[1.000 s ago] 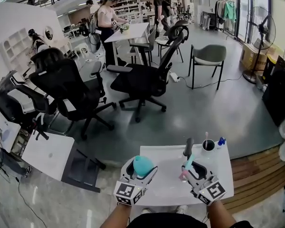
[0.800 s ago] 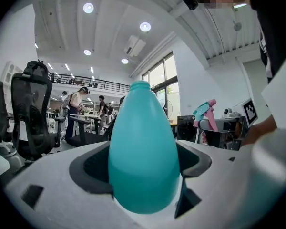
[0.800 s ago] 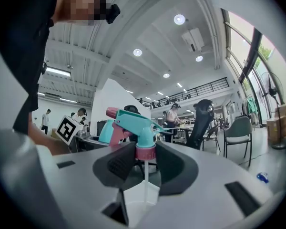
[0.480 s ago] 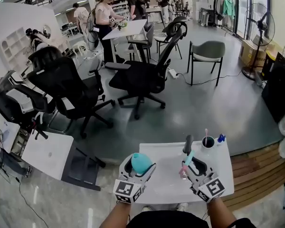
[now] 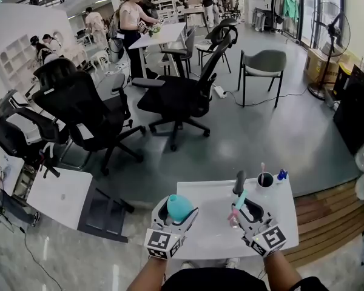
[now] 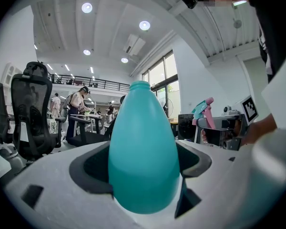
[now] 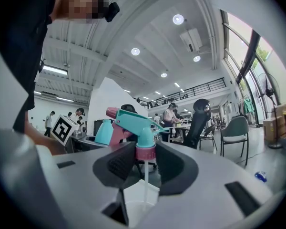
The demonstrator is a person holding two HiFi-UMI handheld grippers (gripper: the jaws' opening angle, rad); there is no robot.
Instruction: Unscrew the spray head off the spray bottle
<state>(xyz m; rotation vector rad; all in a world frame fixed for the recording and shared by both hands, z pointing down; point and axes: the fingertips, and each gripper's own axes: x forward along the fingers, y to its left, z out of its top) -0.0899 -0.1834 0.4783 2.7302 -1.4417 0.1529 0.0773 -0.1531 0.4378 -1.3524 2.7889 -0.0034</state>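
Note:
My left gripper [image 5: 177, 214] is shut on the teal spray bottle [image 5: 180, 208], which has no head on it; its bare open neck [image 6: 140, 85] points up in the left gripper view, the teal body [image 6: 143, 151] wedged between the dark pads. My right gripper [image 5: 245, 213] is shut on the separated spray head [image 5: 238, 207], teal with a pink trigger and collar. In the right gripper view the pink collar [image 7: 146, 152] sits between the pads and the dip tube [image 7: 146, 173] hangs below. Both are held apart, above the white table [image 5: 215, 235].
A black cup [image 5: 266, 182] with a pink stick and a small blue object [image 5: 283, 176] stand at the table's far right. A dark upright handle [image 5: 238, 183] rises behind the right gripper. Office chairs [image 5: 88, 117] and people fill the floor beyond. A second white table [image 5: 57, 199] lies left.
Both grippers hold as before, with bottle and head apart. The head camera has shifted slightly; people in the background have moved.

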